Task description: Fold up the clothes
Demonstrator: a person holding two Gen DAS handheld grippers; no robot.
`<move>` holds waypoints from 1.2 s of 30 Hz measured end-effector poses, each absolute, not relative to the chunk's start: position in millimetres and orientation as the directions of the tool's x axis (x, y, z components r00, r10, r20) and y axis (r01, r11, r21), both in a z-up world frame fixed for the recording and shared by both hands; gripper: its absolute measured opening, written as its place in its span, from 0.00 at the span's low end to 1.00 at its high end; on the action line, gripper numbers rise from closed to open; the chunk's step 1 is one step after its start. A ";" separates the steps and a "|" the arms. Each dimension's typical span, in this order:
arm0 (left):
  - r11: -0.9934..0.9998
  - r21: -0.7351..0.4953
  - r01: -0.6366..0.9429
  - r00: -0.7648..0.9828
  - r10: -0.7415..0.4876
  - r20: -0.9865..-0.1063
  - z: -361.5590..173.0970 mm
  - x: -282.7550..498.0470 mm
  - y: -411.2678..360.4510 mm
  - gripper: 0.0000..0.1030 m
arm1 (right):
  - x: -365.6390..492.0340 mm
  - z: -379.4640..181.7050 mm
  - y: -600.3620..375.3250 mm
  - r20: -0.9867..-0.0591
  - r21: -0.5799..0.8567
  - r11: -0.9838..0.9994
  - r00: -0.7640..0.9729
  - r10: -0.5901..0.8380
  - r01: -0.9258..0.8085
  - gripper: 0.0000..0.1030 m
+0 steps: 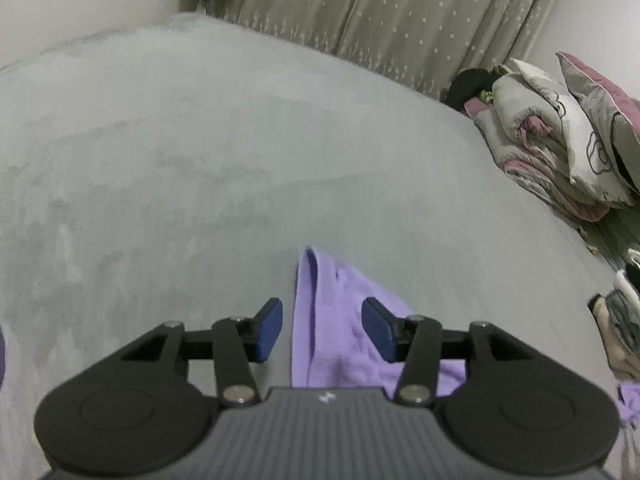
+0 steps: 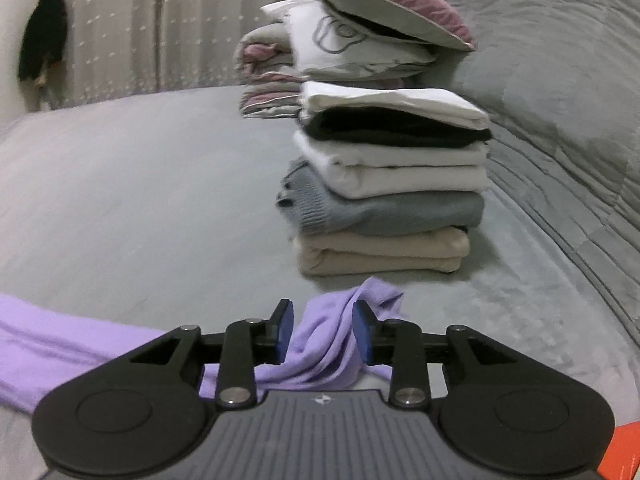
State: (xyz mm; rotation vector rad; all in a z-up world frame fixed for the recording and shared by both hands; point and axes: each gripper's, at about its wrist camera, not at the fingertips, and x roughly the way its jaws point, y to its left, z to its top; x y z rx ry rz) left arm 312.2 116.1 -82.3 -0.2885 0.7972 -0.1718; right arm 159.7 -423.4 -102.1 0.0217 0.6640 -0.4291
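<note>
Lilac garment [image 1: 340,332] spread on grey bed [image 1: 168,168], near edge, reaching from left gripper [image 1: 322,330] across to right gripper [image 2: 322,330]. Left gripper open, blue pads apart, a fold of lilac cloth between them, no pad pressing. Right gripper likewise open, a bunched ridge of the garment [image 2: 332,332] standing between its pads, loose. Just beyond, stack of folded clothes [image 2: 392,184], white on top, beige lowest. Farther off, folded bedding [image 2: 360,40] and curtain [image 1: 380,12].
</note>
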 end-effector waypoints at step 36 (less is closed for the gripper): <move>0.772 -0.617 -0.152 0.480 -0.488 -0.729 -119.9 229.4 138.2 0.49 | 164.7 -133.7 -268.8 -0.672 -0.119 0.993 0.734 -0.096 0.021 0.39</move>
